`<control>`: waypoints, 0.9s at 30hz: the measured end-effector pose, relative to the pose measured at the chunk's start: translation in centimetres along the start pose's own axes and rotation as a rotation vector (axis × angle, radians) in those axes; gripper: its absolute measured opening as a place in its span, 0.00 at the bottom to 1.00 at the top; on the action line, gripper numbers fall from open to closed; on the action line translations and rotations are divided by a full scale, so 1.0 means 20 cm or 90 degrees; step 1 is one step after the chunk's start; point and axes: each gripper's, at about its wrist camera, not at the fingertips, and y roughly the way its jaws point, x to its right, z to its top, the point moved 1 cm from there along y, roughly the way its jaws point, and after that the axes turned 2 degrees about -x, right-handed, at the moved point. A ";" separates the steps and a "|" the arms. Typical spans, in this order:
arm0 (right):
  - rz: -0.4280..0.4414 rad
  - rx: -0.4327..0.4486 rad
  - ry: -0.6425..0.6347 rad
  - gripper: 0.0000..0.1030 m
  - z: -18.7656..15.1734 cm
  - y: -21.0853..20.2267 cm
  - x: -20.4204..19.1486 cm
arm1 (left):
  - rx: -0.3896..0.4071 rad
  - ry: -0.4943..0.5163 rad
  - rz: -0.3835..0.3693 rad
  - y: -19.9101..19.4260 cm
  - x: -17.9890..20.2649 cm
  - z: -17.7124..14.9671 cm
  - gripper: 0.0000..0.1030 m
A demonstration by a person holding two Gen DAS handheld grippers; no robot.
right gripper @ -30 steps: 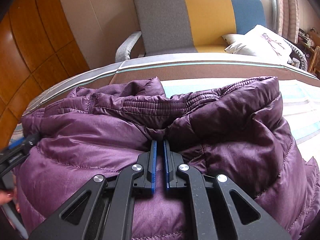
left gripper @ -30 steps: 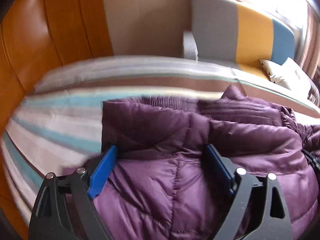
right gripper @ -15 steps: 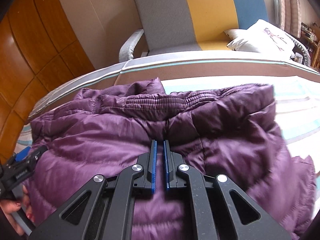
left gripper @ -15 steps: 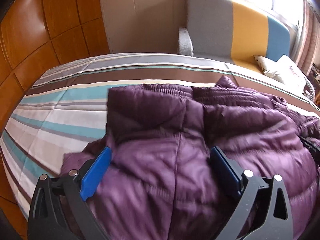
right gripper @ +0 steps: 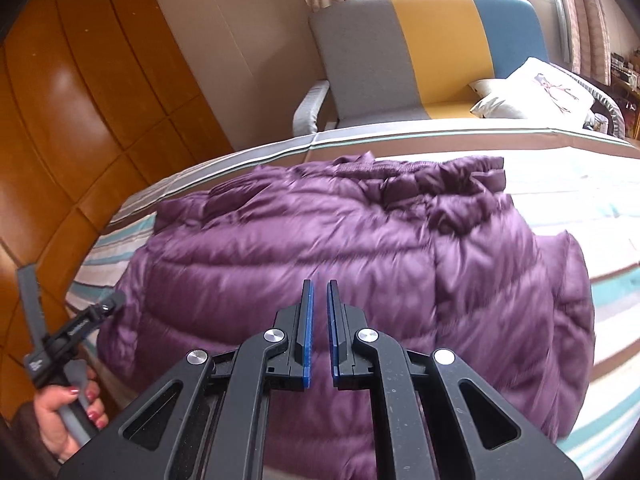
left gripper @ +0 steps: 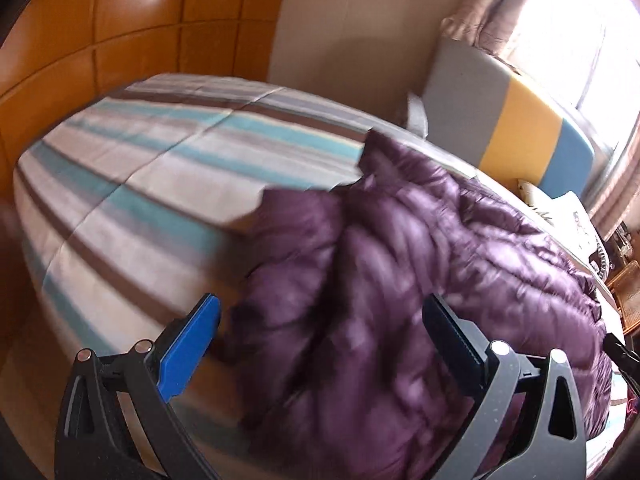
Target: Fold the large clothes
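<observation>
A quilted purple down jacket [right gripper: 340,248] lies spread on the striped bedspread [left gripper: 132,184] of brown, teal and cream bands, which serves as the reference surface here. The jacket's gathered hem or collar edge lies toward the far side of the bedspread, nearest the grey, yellow and blue upholstered armchair [right gripper: 432,52] beyond it. A white cushion [right gripper: 532,92] rests on the armchair seat.

The left gripper [left gripper: 320,328] is spread wide, its blue-padded fingers [left gripper: 188,344] apart with nothing between them; it hangs above the jacket's near-left edge, one finger over bare bedspread and the other over purple fabric. The right gripper [right gripper: 319,332] is drawn nearly closed, a narrow slit between its pads, with no fabric visible between them; it is positioned above the near middle of the jacket.

The person's left hand [right gripper: 68,412], with red-painted nails, grips the left gripper's handle at the left side of the bedspread. Glossy orange wooden wall panels [right gripper: 60,100] stand to the left of the bedspread.
</observation>
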 end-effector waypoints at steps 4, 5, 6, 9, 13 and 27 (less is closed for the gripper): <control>0.002 -0.002 -0.019 0.06 -0.09 -0.03 -0.08 | -0.024 -0.018 -0.032 0.01 -0.06 -0.06 0.98; 0.006 -0.003 -0.022 0.06 -0.10 -0.03 -0.10 | -0.025 -0.024 -0.050 0.00 -0.07 -0.08 0.98; 0.008 -0.003 -0.025 0.06 -0.12 -0.04 -0.12 | -0.025 -0.027 -0.068 0.00 -0.08 -0.09 0.98; 0.016 -0.012 -0.031 0.06 -0.16 -0.04 -0.16 | -0.028 -0.020 -0.127 -0.01 -0.05 -0.14 0.97; -0.002 -0.022 -0.049 0.06 -0.20 0.01 -0.19 | -0.041 -0.010 -0.138 0.01 0.00 -0.17 0.96; -0.041 -0.031 -0.093 0.06 -0.32 0.21 -0.17 | -0.005 -0.080 -0.167 0.10 -0.01 -0.14 0.70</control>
